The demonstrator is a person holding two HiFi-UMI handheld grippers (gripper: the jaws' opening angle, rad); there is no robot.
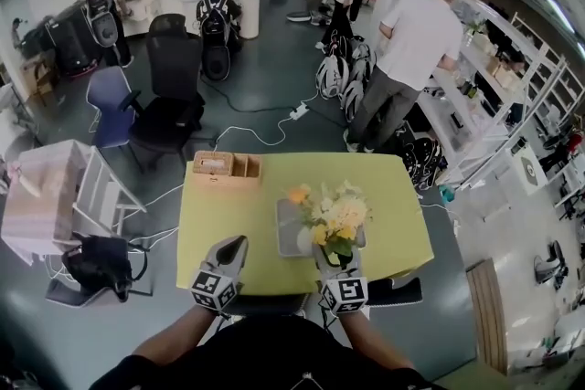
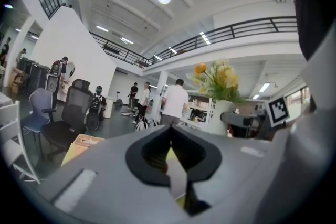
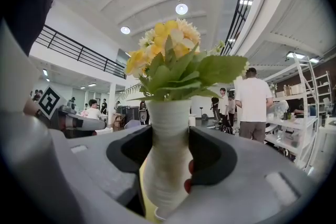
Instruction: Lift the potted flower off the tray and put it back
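The potted flower (image 1: 335, 216), yellow and orange blooms in a white ribbed pot (image 3: 167, 155), stands at the right side of the grey tray (image 1: 287, 226) on the yellow-green table (image 1: 228, 215). My right gripper (image 1: 338, 255) is shut on the pot, one jaw pressed on each side of its body. The head view hides the pot's base, so I cannot tell whether it rests on the tray. To the left, my left gripper (image 1: 235, 246) hovers over bare table, jaws shut and holding nothing. From the left gripper view the flower (image 2: 218, 80) shows to the right, beyond its shut jaws.
A wooden box (image 1: 226, 167) sits at the table's far left edge. Black office chairs (image 1: 174, 96) and a white rack (image 1: 96, 196) stand left of the table. A person in a white shirt (image 1: 413, 59) stands beyond it by shelving (image 1: 512, 87). Cables cross the floor.
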